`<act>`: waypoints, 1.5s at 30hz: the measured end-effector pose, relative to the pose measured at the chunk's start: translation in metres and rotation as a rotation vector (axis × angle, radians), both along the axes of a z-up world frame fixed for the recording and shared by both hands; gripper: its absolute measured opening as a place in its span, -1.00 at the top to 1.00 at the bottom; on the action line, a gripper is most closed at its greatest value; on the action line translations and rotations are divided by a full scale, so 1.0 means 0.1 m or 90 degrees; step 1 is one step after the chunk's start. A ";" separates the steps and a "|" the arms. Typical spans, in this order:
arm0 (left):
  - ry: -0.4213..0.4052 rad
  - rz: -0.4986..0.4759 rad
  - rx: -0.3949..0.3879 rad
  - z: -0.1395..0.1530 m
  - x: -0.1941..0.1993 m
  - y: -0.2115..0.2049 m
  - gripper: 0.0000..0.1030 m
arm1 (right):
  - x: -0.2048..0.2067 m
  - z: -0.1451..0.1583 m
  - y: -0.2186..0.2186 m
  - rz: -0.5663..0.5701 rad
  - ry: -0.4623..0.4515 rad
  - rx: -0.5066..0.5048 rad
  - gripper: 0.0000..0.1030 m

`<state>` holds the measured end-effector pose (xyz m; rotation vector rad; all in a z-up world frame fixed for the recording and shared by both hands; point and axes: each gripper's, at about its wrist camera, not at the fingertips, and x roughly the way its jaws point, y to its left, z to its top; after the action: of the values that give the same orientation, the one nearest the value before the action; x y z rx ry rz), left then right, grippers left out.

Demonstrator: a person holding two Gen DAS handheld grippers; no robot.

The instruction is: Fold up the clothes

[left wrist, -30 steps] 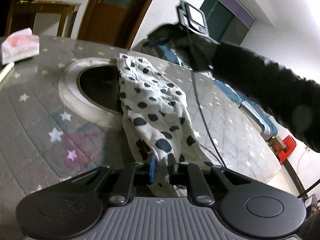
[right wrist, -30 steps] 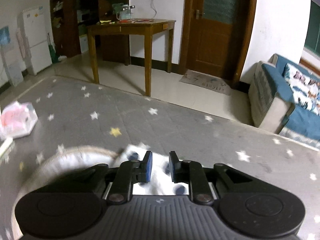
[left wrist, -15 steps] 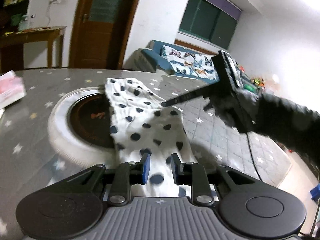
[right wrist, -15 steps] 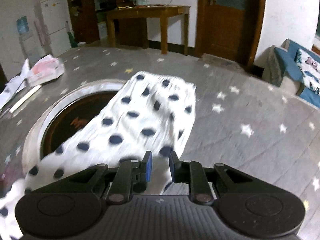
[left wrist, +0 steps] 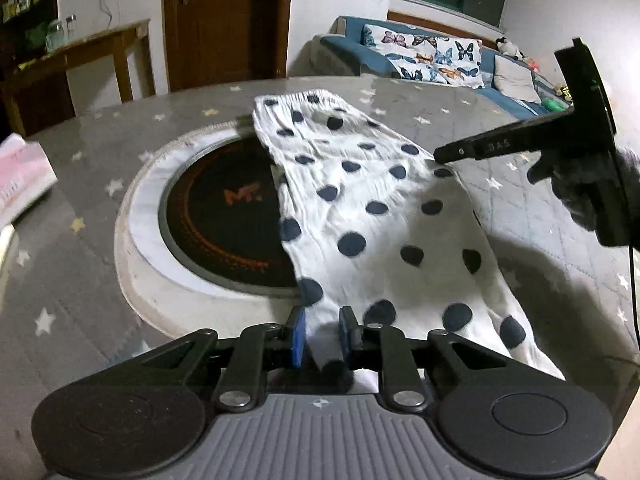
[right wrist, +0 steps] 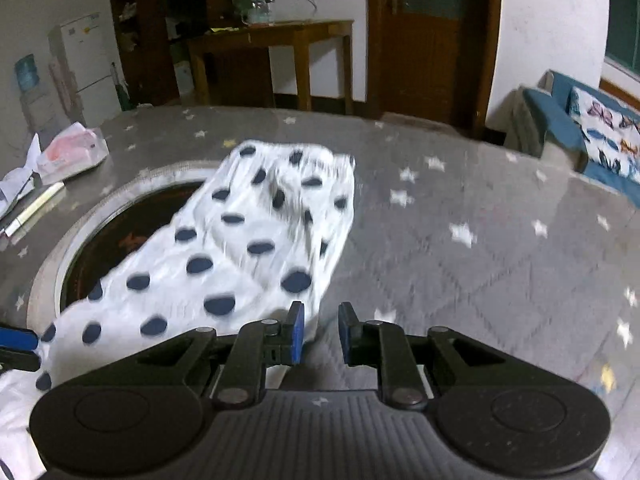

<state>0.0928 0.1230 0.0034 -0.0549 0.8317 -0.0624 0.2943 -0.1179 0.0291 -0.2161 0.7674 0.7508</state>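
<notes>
Your left gripper (left wrist: pixel 320 336) sits at the near edge of the table (left wrist: pixel 100 288), jaws slightly parted with a bunched fold of the cloth (left wrist: pixel 360 216) between the pads; whether they pinch it you cannot tell. The cloth, white with dark dots, lies flat from the near edge toward the far one, covering the right part of the round cooktop (left wrist: pixel 224 224) in the table's middle. Your right gripper (right wrist: pixel 320 334) is open and holds nothing, its left pad just beside the cloth's (right wrist: pixel 240 248) right edge. A tissue pack (right wrist: pixel 72 154) lies near the left edge.
</notes>
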 end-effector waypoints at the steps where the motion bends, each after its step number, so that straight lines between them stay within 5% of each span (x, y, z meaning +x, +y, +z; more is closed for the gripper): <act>1: -0.005 0.000 0.003 0.03 0.00 0.00 0.61 | 0.03 0.02 0.02 0.000 -0.004 -0.001 0.65; 12: 0.001 -0.005 -0.017 -0.04 0.26 -0.03 0.60 | 0.41 -0.02 0.65 0.036 -0.026 -0.006 0.53; 27: 0.012 0.001 -0.029 -0.13 0.32 0.07 0.60 | 1.17 -0.27 0.88 -0.058 -0.005 0.033 0.53; 30: 0.012 0.001 -0.030 -0.13 0.33 0.08 0.60 | 1.19 -0.29 0.87 -0.050 -0.002 0.041 0.59; 33: 0.012 0.001 -0.030 -0.13 0.34 0.08 0.60 | 1.19 -0.26 0.83 -0.054 -0.006 0.041 0.86; 37: 0.011 0.002 -0.031 -0.13 0.33 0.08 0.59 | 1.21 -0.18 0.77 -0.066 -0.021 0.050 0.88; 45: 0.015 0.010 -0.030 -0.12 0.34 0.11 0.56 | 1.32 -0.22 0.66 -0.060 -0.003 0.055 0.48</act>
<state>0.1265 0.1335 -0.0083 -0.1064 0.8538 -0.0671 0.4262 -0.0515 0.0072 -0.1029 0.7346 0.6918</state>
